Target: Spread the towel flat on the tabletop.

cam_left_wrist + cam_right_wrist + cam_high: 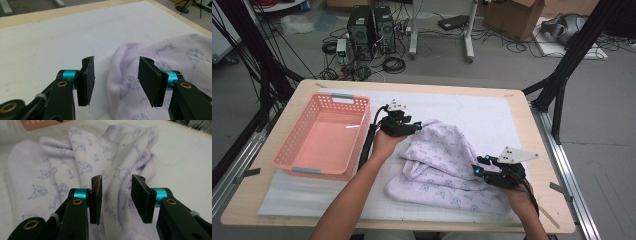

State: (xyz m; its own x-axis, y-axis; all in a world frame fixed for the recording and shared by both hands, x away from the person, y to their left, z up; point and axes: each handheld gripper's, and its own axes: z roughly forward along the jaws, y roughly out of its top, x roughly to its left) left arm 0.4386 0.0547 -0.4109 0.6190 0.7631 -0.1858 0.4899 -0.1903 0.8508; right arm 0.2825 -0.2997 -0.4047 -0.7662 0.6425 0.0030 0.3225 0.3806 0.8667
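Observation:
A pale lilac towel (444,165) printed with small cartoon figures lies crumpled on the white mat, right of the basket. My left gripper (416,126) is at the towel's far left corner, jaws open; that rounded corner (126,75) lies between and just beyond the pads. My right gripper (475,169) is over the towel's near right part, jaws open, with a raised fold of the towel (117,187) standing between the pads (96,198). Neither pair of jaws is pressed on the cloth.
A pink plastic basket (312,160) stands empty on the left of the mat. White mat (482,107) covers the wooden table (542,150). Beyond the far edge are computer towers (371,30), cables and a cardboard box (517,17) on the floor.

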